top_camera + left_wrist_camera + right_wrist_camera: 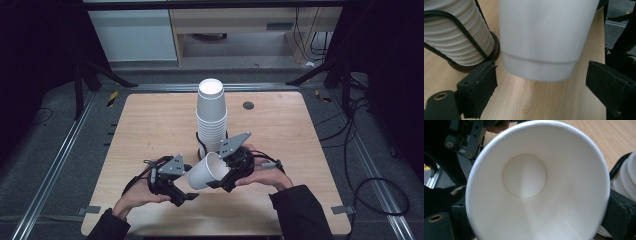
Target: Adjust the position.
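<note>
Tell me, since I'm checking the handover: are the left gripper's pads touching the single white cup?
Apart. In the left gripper view both pads stand wide, with bare table showing between each and the single white cup; the right gripper holds it.

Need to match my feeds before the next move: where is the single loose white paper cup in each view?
High view: the loose white paper cup lies tilted, front of centre, in the right gripper.
Left gripper view: its base, top centre.
Right gripper view: its open mouth.
Shared landmark: the tall stack of white paper cups.

The high view is dim, its left and right edges nearly black, with the table (150, 125) evenly lit. In the left gripper view the close white cup (544, 37) is soft and blurred along its lower edge.
</note>
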